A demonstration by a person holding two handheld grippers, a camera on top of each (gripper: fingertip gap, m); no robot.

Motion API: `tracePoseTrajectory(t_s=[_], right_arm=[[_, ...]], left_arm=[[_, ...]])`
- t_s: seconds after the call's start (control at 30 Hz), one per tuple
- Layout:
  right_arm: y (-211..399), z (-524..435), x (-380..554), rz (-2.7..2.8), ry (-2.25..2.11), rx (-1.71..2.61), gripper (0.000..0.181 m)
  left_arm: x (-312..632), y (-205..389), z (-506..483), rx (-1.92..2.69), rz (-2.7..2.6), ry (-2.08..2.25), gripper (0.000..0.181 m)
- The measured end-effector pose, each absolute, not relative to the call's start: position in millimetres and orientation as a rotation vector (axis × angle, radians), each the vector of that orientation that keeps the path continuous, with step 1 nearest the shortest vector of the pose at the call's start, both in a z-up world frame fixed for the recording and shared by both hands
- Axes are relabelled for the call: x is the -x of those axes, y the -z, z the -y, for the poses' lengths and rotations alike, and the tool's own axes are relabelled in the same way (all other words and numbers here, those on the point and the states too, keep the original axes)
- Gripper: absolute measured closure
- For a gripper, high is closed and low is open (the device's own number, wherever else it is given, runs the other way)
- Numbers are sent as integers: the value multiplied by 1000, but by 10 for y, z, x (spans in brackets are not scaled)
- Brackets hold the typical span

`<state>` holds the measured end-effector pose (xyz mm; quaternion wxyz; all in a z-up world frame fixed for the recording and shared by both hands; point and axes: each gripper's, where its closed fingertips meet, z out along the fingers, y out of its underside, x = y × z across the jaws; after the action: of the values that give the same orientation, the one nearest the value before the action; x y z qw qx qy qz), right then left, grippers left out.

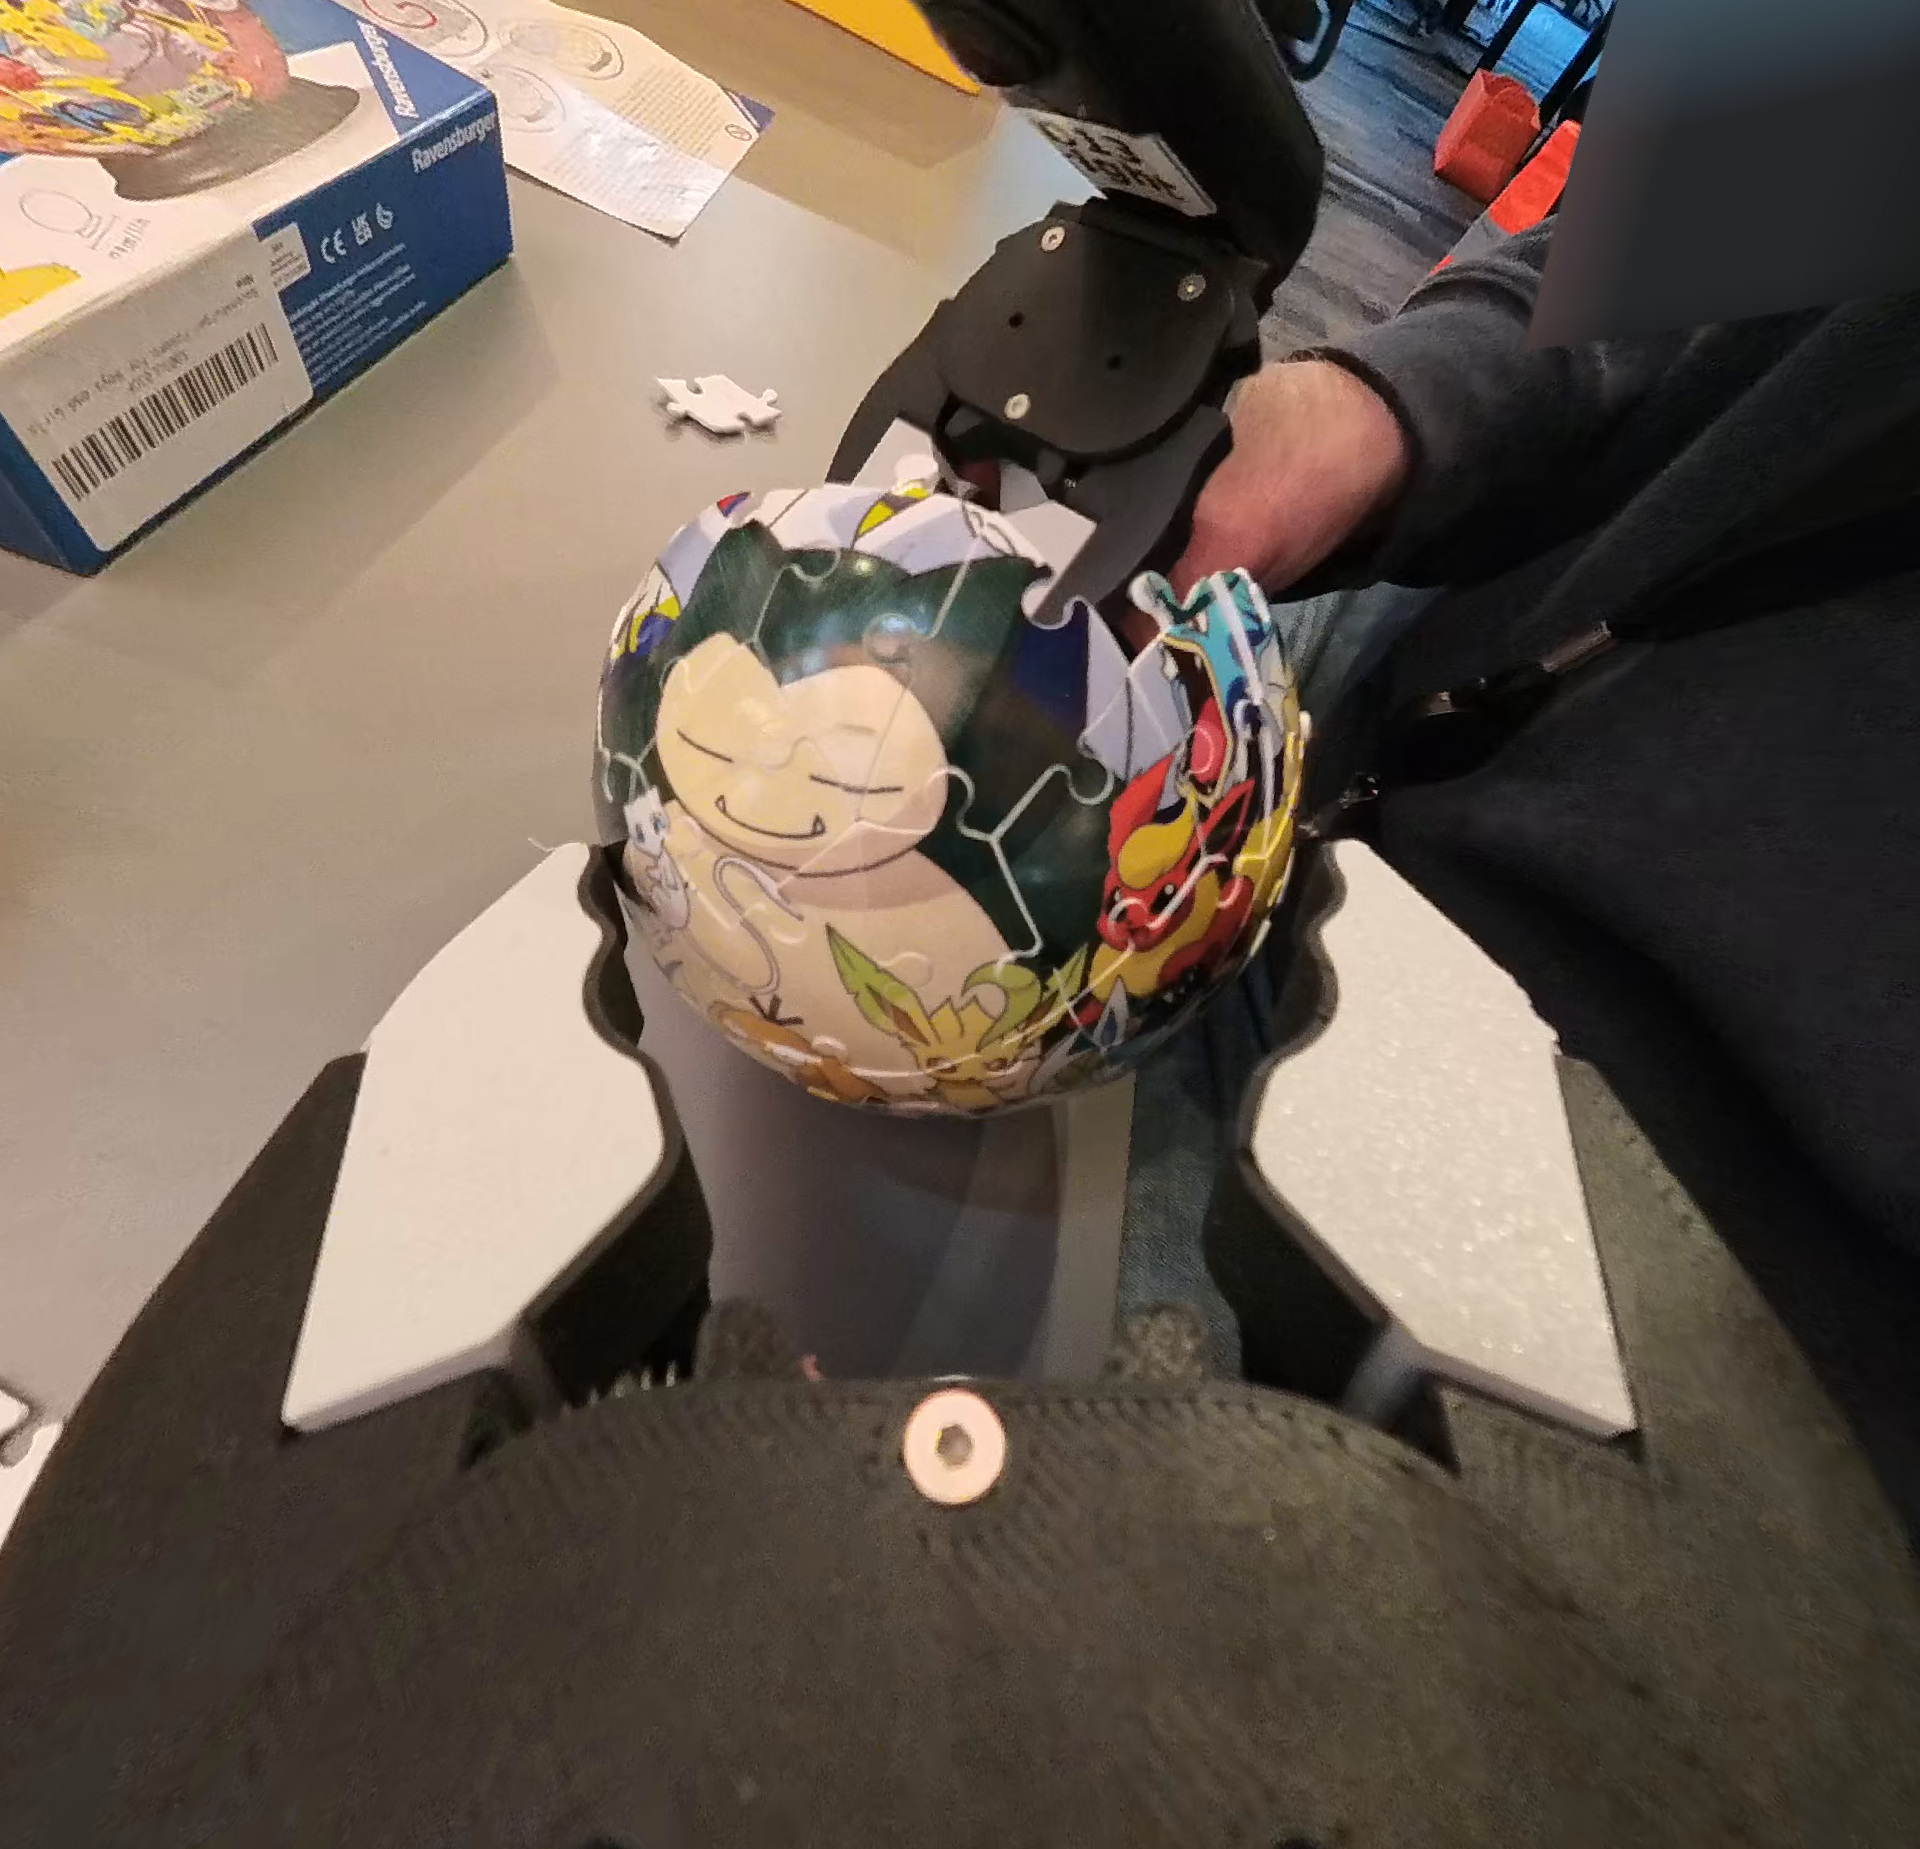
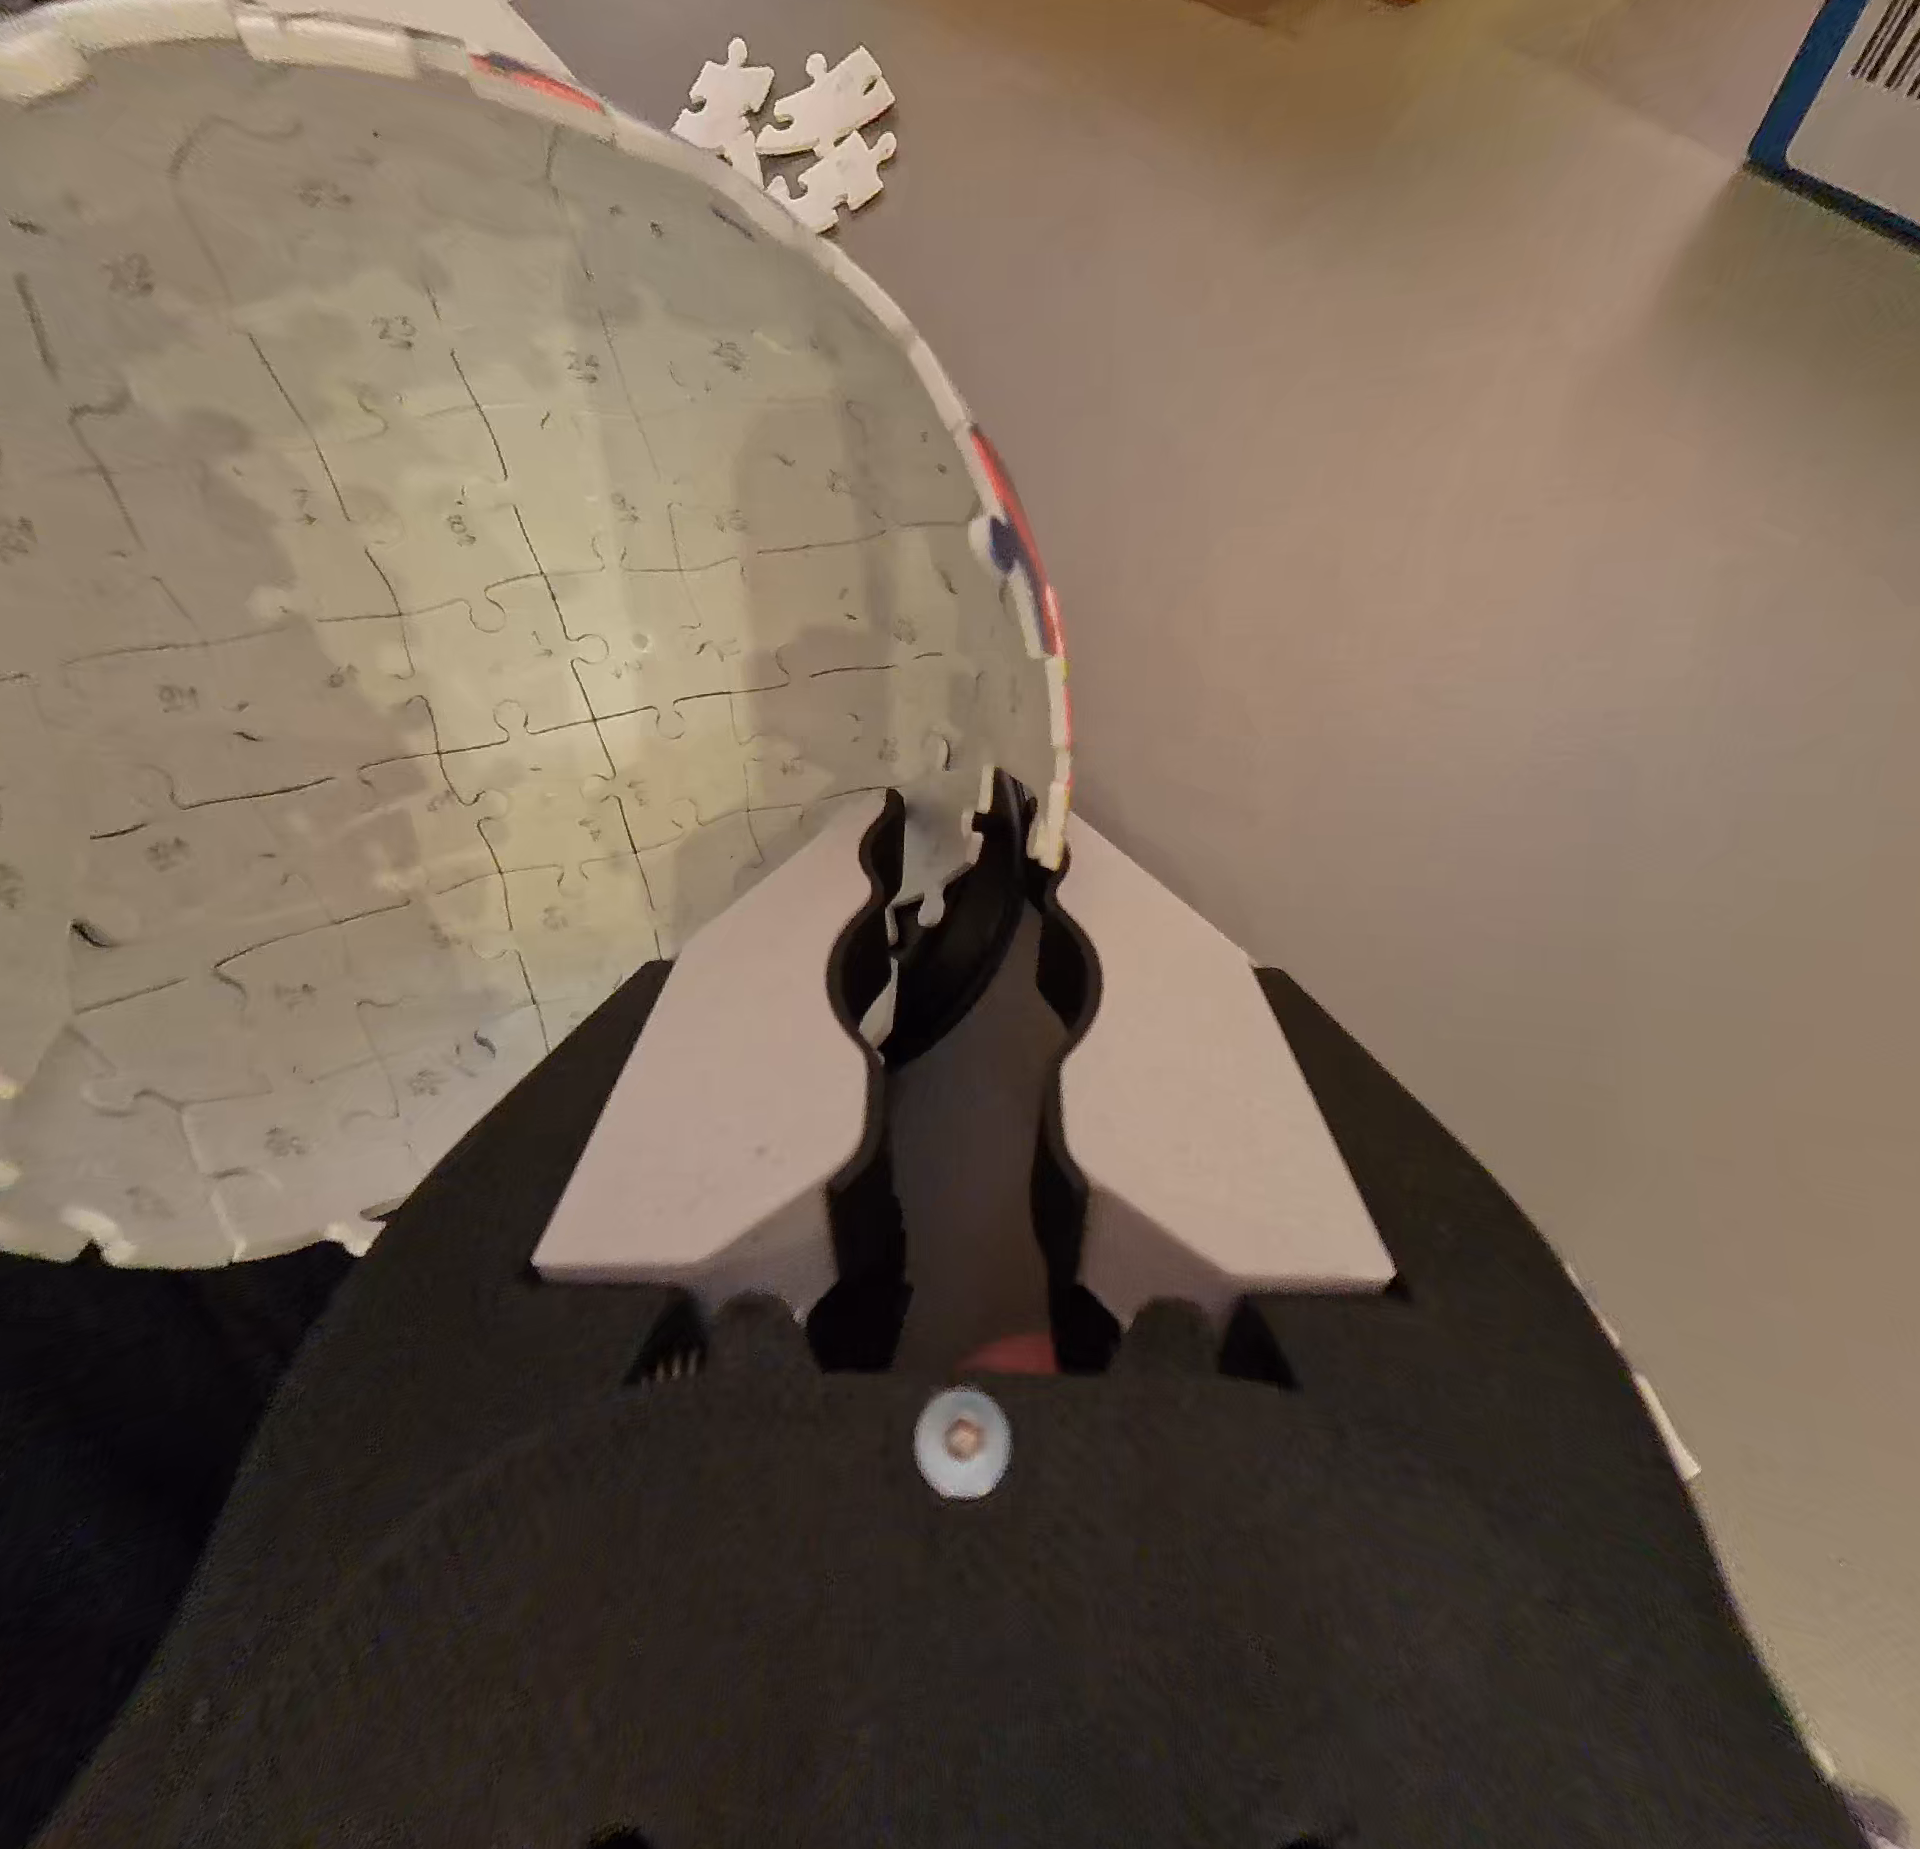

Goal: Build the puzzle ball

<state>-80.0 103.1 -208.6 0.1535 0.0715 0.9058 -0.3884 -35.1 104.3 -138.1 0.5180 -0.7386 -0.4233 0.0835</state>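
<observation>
above surface: left claw (image 1: 951, 900) clamped ball (image 1: 951, 791)
rim: right claw (image 2: 961, 869) pinched piece (image 2: 935, 864)
risk: hard push could've popped seams

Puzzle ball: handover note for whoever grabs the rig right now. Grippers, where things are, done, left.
Left gripper: shut on the puzzle ball, fingers on both sides, printed side toward its camera.
Right gripper: shut on a loose piece, held at the rim of the open shell.
Done: most of the shell is joined; the right wrist view looks into its hollow white inside.
Left: seat the held piece, then fit the spare pieces lying face down on the table and close the ball.
The box sits on the table beyond the ball.
</observation>
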Motion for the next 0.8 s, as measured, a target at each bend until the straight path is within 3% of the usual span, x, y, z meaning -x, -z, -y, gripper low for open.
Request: tracePoseTrajectory(t_s=[0.47,0.8], right_arm=[[2052,-1042,852,-2385,1035,-387,165],[2001,-1021,837,-2253,1006,-430,179]], left_arm=[[353,1399,-1037,1766,1009,-197,65],[348,1393,-1037,1756,1008,-199,65]])
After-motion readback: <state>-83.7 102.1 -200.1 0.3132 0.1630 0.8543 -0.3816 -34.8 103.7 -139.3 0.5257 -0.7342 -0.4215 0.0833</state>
